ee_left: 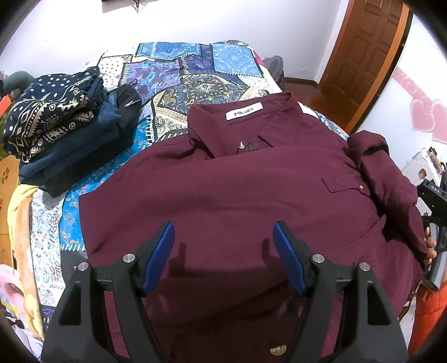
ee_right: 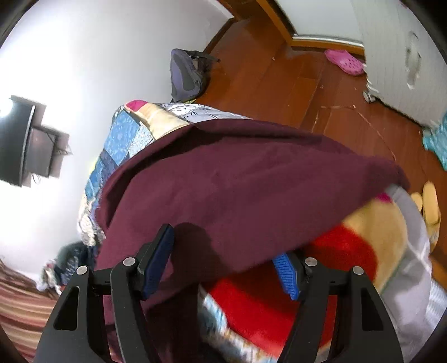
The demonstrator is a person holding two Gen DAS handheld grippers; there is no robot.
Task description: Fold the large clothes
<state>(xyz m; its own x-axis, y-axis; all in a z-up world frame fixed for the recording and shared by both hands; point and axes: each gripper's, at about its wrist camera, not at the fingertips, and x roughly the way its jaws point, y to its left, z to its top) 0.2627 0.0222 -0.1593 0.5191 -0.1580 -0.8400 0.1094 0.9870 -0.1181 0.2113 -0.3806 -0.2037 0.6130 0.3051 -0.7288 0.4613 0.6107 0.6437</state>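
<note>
Closest in, the left gripper (ee_left: 223, 257) hangs over the lower half of the maroon shirt (ee_left: 237, 195), its blue pads (ee_left: 159, 259) spread wide with nothing between them. The shirt's hem runs out of sight under the gripper's black frame, so its bottom edge is hidden.

The right gripper (ee_right: 223, 259) is also spread wide. A maroon fold (ee_right: 237, 195) drapes across the gap and covers the top of the right-hand pad (ee_right: 287, 276); whether the cloth touches either pad is unclear, and this view is blurred toward the red and yellow blanket (ee_right: 349, 251) below.

The shirt lies face up on the patchwork quilt (ee_left: 195, 83), collar away from me, white label (ee_left: 244, 111) showing. Its far-side sleeve (ee_left: 391, 181) is bunched and doubled over at the bed's edge, where the other gripper's black body (ee_left: 435, 206) shows, cut off by the frame.

Left of the shirt, a strip of bare quilt separates it from a stack of dark folded clothes (ee_left: 67, 134). More open quilt lies beyond the collar, up to the white wall (ee_left: 195, 22). Past the bed's edge is wooden floor (ee_right: 279, 83), with a dark bag (ee_right: 185, 75) and a pink slipper (ee_right: 346, 61) on it.
</note>
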